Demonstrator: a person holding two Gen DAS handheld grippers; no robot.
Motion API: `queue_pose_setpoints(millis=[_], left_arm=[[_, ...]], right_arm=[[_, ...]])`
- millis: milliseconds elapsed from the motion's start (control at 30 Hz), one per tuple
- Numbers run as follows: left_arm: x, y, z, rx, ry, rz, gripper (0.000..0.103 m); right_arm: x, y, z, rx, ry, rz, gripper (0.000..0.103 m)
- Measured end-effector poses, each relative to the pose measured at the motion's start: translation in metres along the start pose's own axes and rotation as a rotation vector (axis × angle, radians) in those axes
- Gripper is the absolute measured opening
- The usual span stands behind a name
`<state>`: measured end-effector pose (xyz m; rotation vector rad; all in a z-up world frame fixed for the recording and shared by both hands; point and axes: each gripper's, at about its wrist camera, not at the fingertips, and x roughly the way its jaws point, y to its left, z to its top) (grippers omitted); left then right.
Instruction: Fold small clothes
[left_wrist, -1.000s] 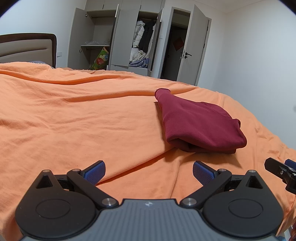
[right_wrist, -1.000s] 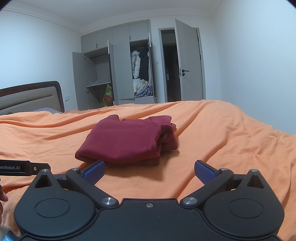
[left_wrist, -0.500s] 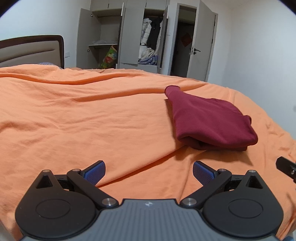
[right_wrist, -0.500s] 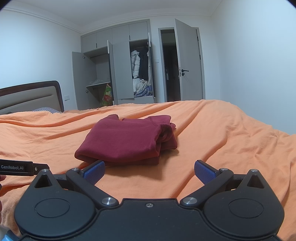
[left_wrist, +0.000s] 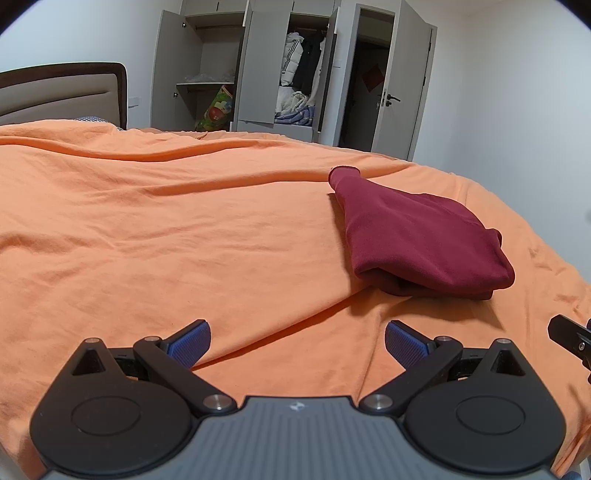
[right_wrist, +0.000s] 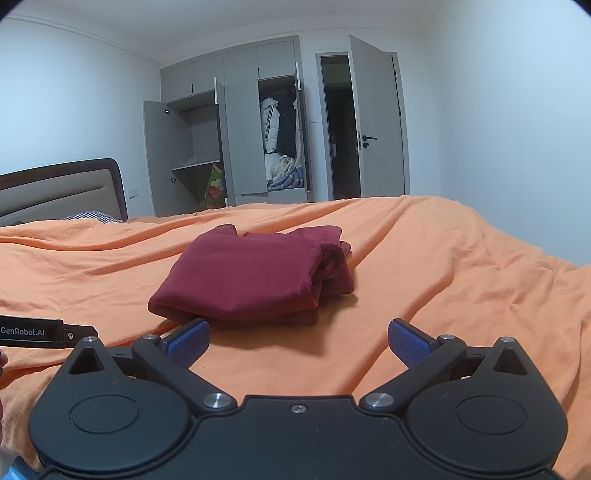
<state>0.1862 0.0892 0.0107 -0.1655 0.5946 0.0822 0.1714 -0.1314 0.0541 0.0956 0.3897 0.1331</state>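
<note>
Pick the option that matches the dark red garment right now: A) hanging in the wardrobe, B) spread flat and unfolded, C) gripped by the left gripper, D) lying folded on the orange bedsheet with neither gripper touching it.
D: the dark red garment lies as a folded bundle on the orange bedsheet, while the left gripper and right gripper are both open and short of it.

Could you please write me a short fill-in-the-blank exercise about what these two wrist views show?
1. The folded garment lying on the bed is dark ____ in colour.
2. The bedsheet under it is ____.
3. The left hand-held gripper and the right hand-held gripper both have their jaws ____, holding nothing.
4. Behind the bed, the wardrobe doors stand ____.

Missing words: red; orange; open; open
</note>
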Motion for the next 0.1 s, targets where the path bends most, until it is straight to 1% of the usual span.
queue_pose_setpoints(millis=[100], left_arm=[[0.0021,-0.0005,0.0007,0.000,0.007,0.003,0.103]], right_arm=[[0.0004,0.0002,-0.0004,0.000,0.004,0.000,0.102]])
